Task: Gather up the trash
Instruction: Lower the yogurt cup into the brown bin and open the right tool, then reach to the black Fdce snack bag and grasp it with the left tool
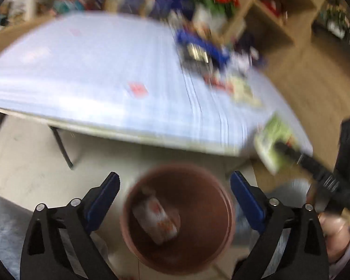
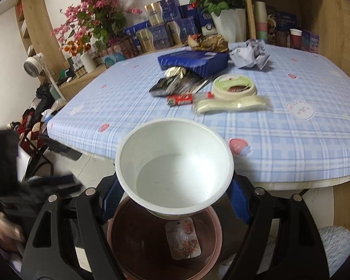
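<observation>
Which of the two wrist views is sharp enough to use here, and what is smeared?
Left wrist view: heavy motion blur smears the table and the bin, only the open left gripper stays crisp. Right wrist view: mostly sharp, the white bowl in the right gripper reads clearly; fisheye bending at the edges in both.

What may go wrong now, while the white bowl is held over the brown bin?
1. The right gripper holds the white bowl only partly above the brown bin; released now, it might catch the rim and tip out.
2. The bowl looks almost as wide as the bin, so it could jam on top of the packet and block later trash.
</observation>
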A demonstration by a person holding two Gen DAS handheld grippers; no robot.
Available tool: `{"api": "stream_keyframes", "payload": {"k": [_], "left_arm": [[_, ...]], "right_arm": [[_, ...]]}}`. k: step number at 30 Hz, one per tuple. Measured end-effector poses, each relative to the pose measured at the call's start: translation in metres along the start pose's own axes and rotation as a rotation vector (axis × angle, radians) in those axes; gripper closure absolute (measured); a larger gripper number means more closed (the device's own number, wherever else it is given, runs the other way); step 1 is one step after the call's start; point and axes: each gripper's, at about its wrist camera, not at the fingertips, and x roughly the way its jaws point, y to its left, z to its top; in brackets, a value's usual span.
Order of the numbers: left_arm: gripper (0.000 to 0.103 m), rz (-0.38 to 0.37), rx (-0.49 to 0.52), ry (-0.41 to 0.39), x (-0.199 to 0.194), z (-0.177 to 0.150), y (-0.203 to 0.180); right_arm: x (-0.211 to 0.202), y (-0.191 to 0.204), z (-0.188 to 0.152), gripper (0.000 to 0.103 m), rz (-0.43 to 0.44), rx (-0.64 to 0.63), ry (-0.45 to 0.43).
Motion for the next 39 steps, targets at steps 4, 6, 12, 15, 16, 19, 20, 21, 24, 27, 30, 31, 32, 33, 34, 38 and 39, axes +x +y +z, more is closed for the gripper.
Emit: {"api": "stream_keyframes", "payload": {"k": [4,6,12,15,16,19,20,21,24,27,30,31,32,33,34,38,39], "left_arm": [[0.007,0.084,-0.019,-0.124,-0.025,0.006,0.008],[0.006,0.108,-0.012,-0.164,-0.032,0.01,0.009],[0.006,0.176,0.028,-0.199,-0.029,0.013,0.012],[0.006,0.198,0.021,-0.204,-0.023,0.012,0.019],[0.006,0.206,0.018,-0.204,-0.022,0.012,0.02],[0.006,0.212,0.006,-0.196,-0.02,0.012,0.026],[0.006,0.214,0.004,-0.195,-0.019,0.012,0.027],[0.006,0.214,0.005,-0.194,-0.019,0.012,0.027],[0.006,0.212,0.006,-0.192,-0.019,0.012,0.028],[0.006,0.212,0.007,-0.187,-0.017,0.012,0.027],[0.006,0.213,0.012,-0.182,-0.015,0.011,0.025],[0.006,0.214,0.015,-0.18,-0.014,0.011,0.025],[0.006,0.215,0.017,-0.179,-0.014,0.011,0.024],[0.006,0.216,0.019,-0.179,-0.014,0.011,0.024],[0.006,0.218,0.022,-0.178,-0.013,0.011,0.024],[0.006,0.223,0.026,-0.178,-0.013,0.01,0.023],[0.006,0.224,0.027,-0.179,-0.013,0.01,0.022]], "right_arm": [[0.007,0.015,-0.008,0.025,0.009,-0.047,0.036],[0.014,0.02,-0.013,0.025,0.021,-0.055,0.063],[0.056,0.047,-0.041,0.025,0.018,-0.162,0.242],[0.073,0.056,-0.052,0.025,0.004,-0.208,0.311],[0.078,0.058,-0.055,0.025,0.001,-0.22,0.338],[0.086,0.062,-0.06,0.025,-0.005,-0.242,0.371],[0.087,0.063,-0.061,0.025,-0.005,-0.247,0.375],[0.088,0.064,-0.062,0.025,-0.003,-0.25,0.379],[0.091,0.066,-0.064,0.025,-0.001,-0.252,0.391],[0.095,0.066,-0.066,0.024,0.01,-0.249,0.406],[0.096,0.068,-0.069,0.018,0.015,-0.247,0.407],[0.094,0.067,-0.068,0.014,0.018,-0.244,0.4],[0.092,0.067,-0.067,0.014,0.017,-0.243,0.386],[0.091,0.066,-0.066,0.013,0.021,-0.239,0.378],[0.089,0.065,-0.065,0.013,0.023,-0.236,0.374],[0.084,0.06,-0.06,0.013,0.02,-0.215,0.352],[0.081,0.058,-0.059,0.013,0.018,-0.21,0.342]]}}
